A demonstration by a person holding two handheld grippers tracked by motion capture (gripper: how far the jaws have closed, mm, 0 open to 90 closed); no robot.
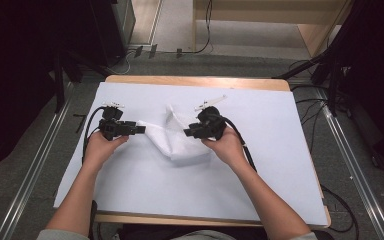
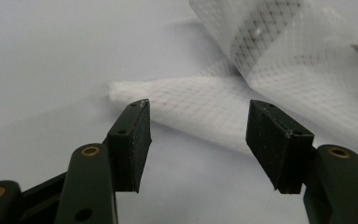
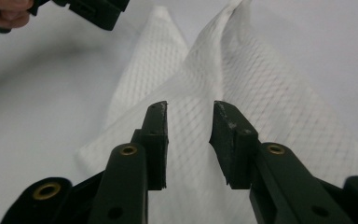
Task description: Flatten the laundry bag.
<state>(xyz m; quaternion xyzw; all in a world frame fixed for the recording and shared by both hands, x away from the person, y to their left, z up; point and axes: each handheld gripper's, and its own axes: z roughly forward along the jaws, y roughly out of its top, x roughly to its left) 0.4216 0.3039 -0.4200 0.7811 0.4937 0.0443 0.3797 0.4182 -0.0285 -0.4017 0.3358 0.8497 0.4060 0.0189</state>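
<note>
Forearms come in over the near edge of the worktop (image 1: pixel 130 195), which is covered by a pale sheet, and each hand carries a hand-held gripper toward the middle of the surface. Between them lies a white mesh cloth (image 1: pixel 177 137), crumpled and partly folded, about midway between the left and right edges and somewhat closer to the far edge than the near one. One corner of it stands up in a small peak toward the far edge, while a flatter lobe spreads toward the near edge.

At the cloth's left end sits the left hand-held gripper (image 1: pixel 139 129), pointing along the worktop toward the right edge. In the left gripper view (image 2: pixel 198 140) its jaws stand wide apart and released, with a narrow tongue of the mesh cloth (image 2: pixel 200 105) lying on the sheet just beyond the pads; neither pad presses on it.

From the cloth's right side, the right hand-held gripper (image 1: pixel 187 131) points toward the left edge, over the fabric. In the right gripper view (image 3: pixel 189 140) its jaws are partly apart with a clear gap between the pads, and nothing is pinched there; the mesh cloth (image 3: pixel 270 102) spreads out beneath and beyond them, rising in a fold. The left gripper and fingers of its hand appear at the upper left of that view.
</note>
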